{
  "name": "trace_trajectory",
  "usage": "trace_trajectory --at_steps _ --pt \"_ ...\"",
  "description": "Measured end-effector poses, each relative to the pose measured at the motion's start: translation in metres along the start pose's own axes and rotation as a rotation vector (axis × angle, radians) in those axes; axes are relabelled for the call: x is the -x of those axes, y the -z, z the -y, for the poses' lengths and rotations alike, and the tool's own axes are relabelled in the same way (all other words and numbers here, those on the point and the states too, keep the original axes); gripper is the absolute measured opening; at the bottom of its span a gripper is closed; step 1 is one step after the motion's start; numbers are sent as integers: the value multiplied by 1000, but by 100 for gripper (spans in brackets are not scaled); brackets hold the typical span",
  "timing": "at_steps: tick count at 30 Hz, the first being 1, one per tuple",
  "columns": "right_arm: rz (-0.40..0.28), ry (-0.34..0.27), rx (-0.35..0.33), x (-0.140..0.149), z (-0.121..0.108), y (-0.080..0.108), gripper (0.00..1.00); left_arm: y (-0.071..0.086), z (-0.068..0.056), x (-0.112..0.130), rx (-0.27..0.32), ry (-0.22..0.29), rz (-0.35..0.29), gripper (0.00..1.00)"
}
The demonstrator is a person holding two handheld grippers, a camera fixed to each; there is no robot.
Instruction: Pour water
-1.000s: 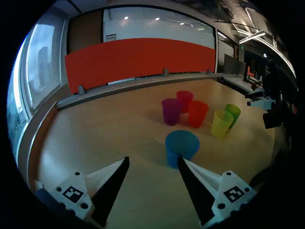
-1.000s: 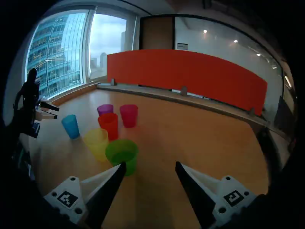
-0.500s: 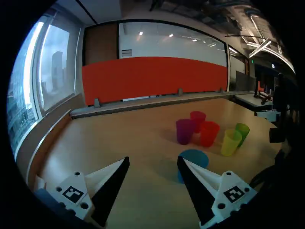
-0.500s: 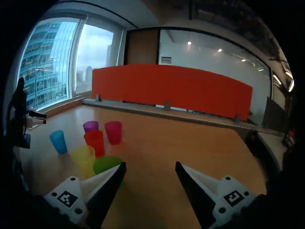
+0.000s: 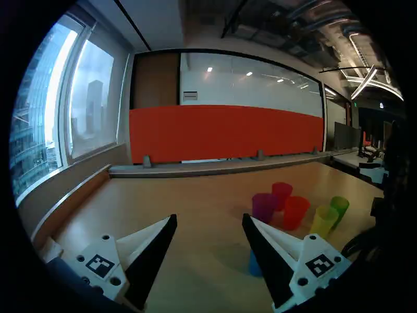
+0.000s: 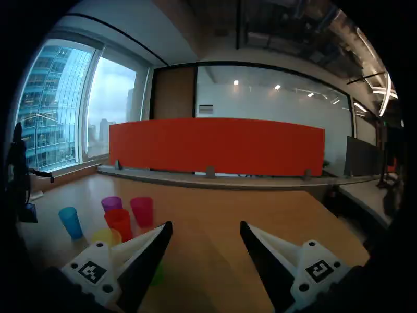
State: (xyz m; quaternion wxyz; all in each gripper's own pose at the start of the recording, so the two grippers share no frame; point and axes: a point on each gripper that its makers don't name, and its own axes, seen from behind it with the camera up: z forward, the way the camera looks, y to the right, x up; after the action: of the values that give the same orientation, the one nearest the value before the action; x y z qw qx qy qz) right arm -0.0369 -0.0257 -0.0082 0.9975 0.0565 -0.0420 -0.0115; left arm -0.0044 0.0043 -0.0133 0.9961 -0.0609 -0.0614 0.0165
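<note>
Several coloured plastic cups stand in a cluster on the wooden table (image 5: 172, 203). The left gripper view has the purple cup (image 5: 263, 206), pink cup (image 5: 282, 191), red cup (image 5: 295, 212), yellow cup (image 5: 323, 220) and green cup (image 5: 339, 205). The blue cup (image 5: 254, 265) is nearest, partly hidden behind a finger. My left gripper (image 5: 208, 216) is open and holds nothing. My right gripper (image 6: 205, 224) is also open and holds nothing. To its left stand the blue cup (image 6: 69, 222), purple cup (image 6: 111, 203), pink cup (image 6: 142, 211), red cup (image 6: 119, 223) and yellow cup (image 6: 106, 237). A sliver of the green cup (image 6: 158, 273) peeks from behind a finger.
An orange partition (image 5: 224, 130) runs along the table's far edge, with large windows (image 6: 57, 125) to the left. Dark equipment (image 5: 388, 172) stands at the table's right end, and a dark silhouette (image 6: 21, 172) at its left end. Bare tabletop (image 6: 250, 208) stretches right of the cups.
Both views have tilted upward, so the cups have slid lower in them. The blue cup is now partly behind my left gripper's finger, the green cup behind my right gripper's finger.
</note>
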Motion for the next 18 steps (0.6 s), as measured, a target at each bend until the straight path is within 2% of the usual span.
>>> trace_trajectory --at_steps 8,18 --pt "-101 -13 59 -23 -2 4 100 0 5 -21 -56 18 -92 93" --pt "-179 -2 124 -46 -15 14 100 0 7 -38 -121 -28 -168 93"
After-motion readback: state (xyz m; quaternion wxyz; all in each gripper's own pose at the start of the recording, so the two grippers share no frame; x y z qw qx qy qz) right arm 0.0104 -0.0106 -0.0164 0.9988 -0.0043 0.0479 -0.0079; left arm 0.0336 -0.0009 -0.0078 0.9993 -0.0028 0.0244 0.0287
